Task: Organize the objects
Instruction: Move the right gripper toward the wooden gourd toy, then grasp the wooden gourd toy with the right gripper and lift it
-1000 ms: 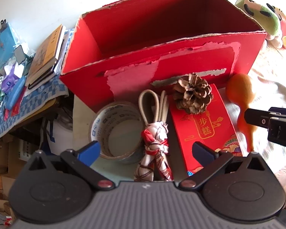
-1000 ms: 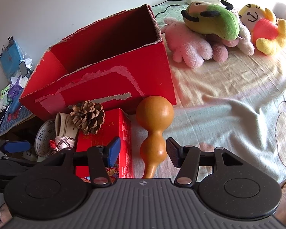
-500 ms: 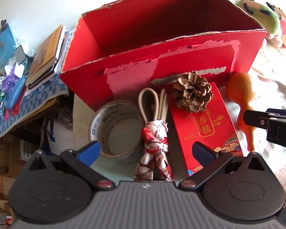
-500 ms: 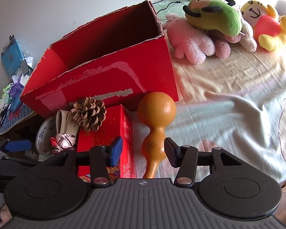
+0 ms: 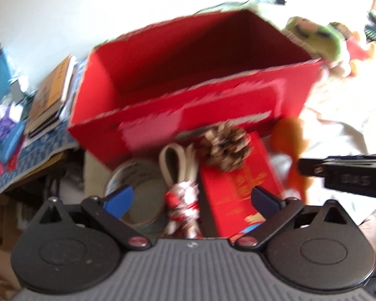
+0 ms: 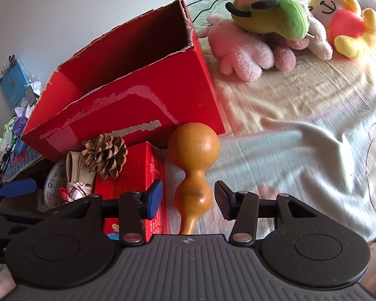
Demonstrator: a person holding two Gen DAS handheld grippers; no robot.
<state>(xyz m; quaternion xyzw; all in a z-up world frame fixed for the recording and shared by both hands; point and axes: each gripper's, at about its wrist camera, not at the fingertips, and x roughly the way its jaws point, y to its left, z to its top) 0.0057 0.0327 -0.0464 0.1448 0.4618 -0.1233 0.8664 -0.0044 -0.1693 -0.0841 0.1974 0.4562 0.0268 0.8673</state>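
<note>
A pale bed sheet point(image 6: 300, 115) meets a white wall. The right claw point(image 6: 188, 198) stands apart around the orange gourd's point(image 6: 193, 150) neck, pads not touching. The left claw point(image 5: 191, 199), just narrowing, gapes wide over a knotted cloth bundle point(image 5: 184, 204), holding nothing. Ahead: pinecone point(image 6: 105, 155) on a small red box point(image 6: 135, 173), tape roll point(image 5: 135, 175), big red carton point(image 6: 127, 95), plush toys point(image 6: 270, 17) beyond.

The red box point(image 6: 127, 95) stands open-topped; the pine cone point(image 6: 105, 155) and gourd point(image 6: 194, 165) crowd its front.

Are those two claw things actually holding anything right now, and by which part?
Nothing is held. The right gripper straddles the gourd's narrow lower part, pads apart from it. The left gripper is open.
</note>
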